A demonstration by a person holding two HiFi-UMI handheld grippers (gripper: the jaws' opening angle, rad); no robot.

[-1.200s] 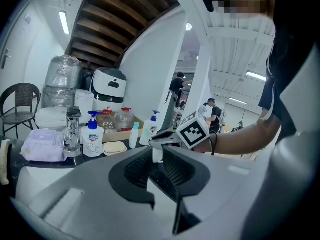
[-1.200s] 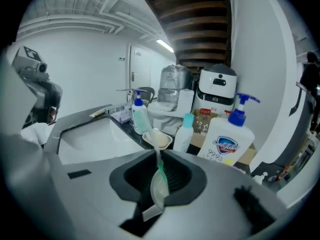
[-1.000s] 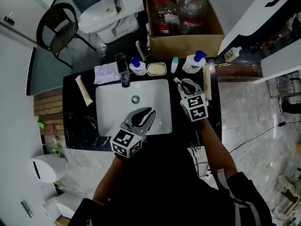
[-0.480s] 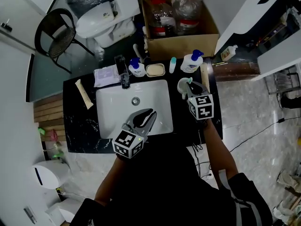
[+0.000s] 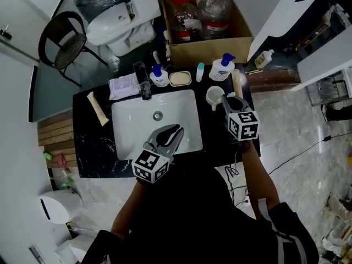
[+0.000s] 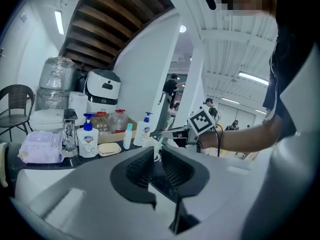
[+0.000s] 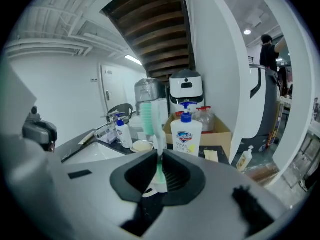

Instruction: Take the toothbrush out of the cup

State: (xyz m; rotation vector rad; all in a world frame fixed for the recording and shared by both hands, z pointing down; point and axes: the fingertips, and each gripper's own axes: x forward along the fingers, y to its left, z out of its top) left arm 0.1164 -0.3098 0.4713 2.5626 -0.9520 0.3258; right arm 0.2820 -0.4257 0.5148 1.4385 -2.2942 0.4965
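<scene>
A white cup stands on the black counter right of the sink. My right gripper is just right of the cup and shut on a green and white toothbrush. Its brush head sticks out past the jaws, clear of the cup. In the right gripper view the handle runs upright between the two pads. The left gripper view shows the same toothbrush beside the cup. My left gripper hangs over the front of the basin, jaws close together with nothing between them.
The white basin has a tap behind it. Two pump bottles, a soap dish and a small tube line the back edge. A beige tube lies at the left. A cardboard box stands beyond.
My right gripper has drawn back and to the right with the toothbrush, from over the cup to beside it. The cup's whole rim shows now. The left gripper has stayed over the basin.
</scene>
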